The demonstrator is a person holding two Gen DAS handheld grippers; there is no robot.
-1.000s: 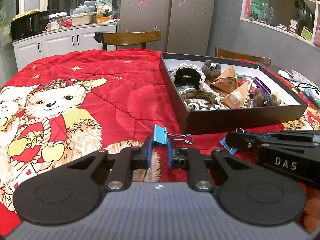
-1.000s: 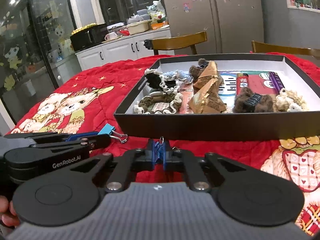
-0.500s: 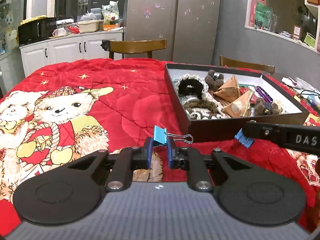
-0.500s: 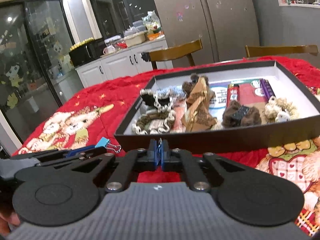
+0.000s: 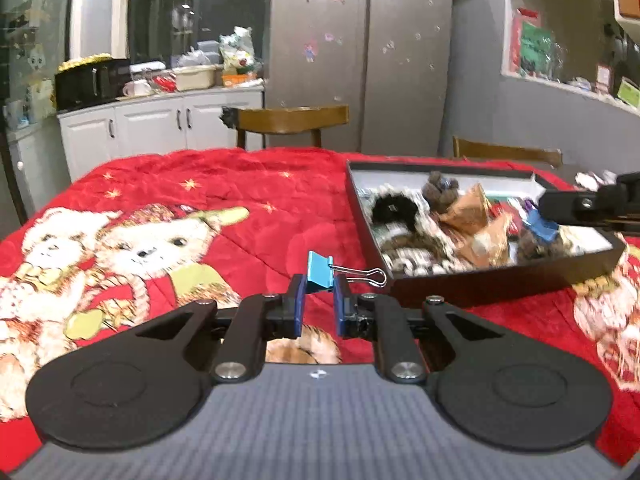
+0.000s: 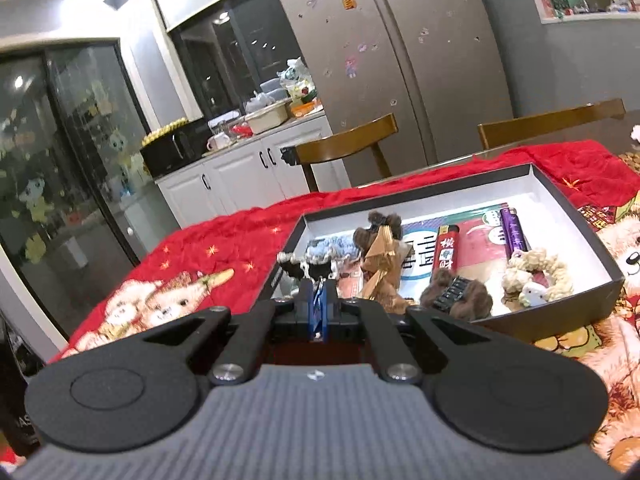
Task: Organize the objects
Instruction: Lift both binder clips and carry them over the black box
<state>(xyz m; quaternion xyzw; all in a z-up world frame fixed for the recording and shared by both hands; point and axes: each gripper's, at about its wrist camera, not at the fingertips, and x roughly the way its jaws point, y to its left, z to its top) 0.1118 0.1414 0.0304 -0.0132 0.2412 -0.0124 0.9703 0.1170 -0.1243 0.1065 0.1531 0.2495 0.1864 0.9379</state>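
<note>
Beside the box (image 5: 472, 288), a clip (image 5: 319, 273) is pinched in each closed gripper (image 5: 319, 294), left and right (image 6: 319, 312), and one could be dropped outside if let go early.

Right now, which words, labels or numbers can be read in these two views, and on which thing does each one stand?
"AS": cut-off letters on the black body of the left hand-held gripper, at the right wrist view's lower left edge.
Red packet in the black box: Chinese characters, too blurred to quote.
White and teal packet: large characters, partly hidden, unreadable.
Purple bar and fridge stickers: print too small.
</note>
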